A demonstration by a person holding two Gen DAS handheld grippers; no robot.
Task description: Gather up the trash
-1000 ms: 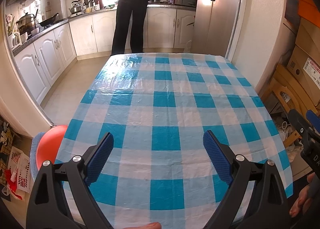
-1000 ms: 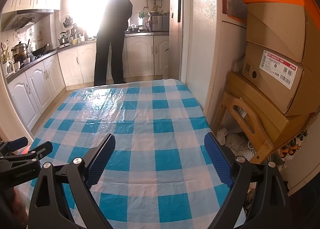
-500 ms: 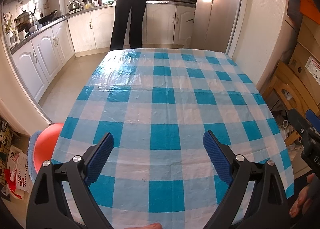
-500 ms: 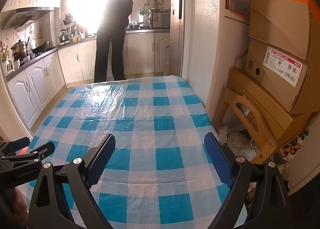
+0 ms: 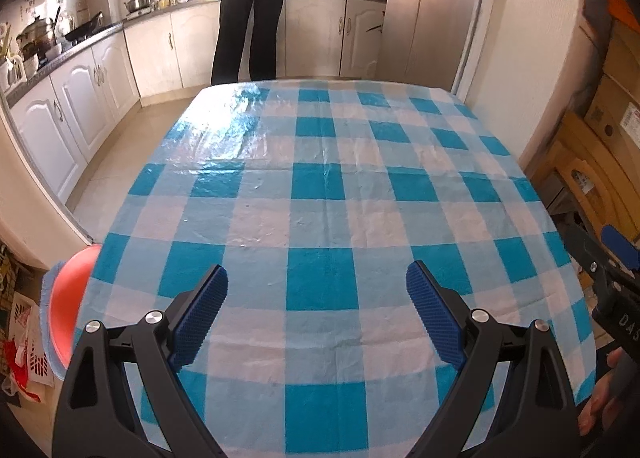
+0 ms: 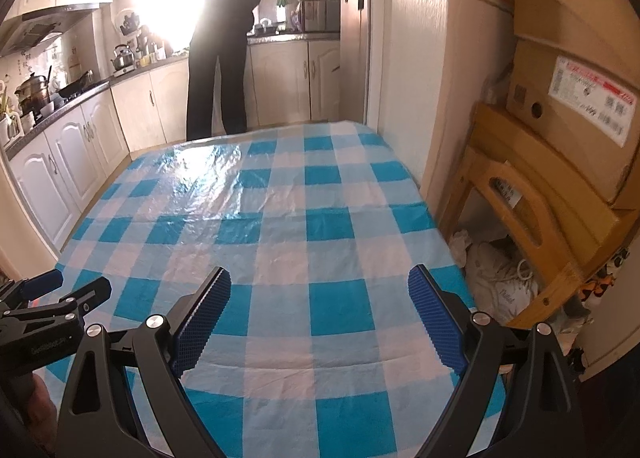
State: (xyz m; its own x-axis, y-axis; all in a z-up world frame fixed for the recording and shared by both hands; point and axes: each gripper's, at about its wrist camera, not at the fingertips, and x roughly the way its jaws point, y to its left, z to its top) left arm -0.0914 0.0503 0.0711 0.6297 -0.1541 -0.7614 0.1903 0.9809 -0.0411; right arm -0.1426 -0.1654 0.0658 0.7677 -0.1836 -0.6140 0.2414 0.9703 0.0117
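- We hold both tools over the table (image 5: 320, 193), draped in a blue-and-white checked plastic cloth; no trash shows on it.
- A person in dark clothes (image 6: 224, 45) stands at the far kitchen counter.
- Cardboard boxes (image 6: 572, 105) are stacked right of the table.
- Our left gripper (image 5: 317, 284) is spread wide, empty.
- Our right gripper (image 6: 319, 285) likewise, empty.

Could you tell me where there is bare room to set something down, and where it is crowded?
The whole checked tablecloth is bare, from the open left gripper and right gripper to the far edge. It is crowded beyond the right edge, with cardboard boxes on a wooden chair, and along the kitchen counter.
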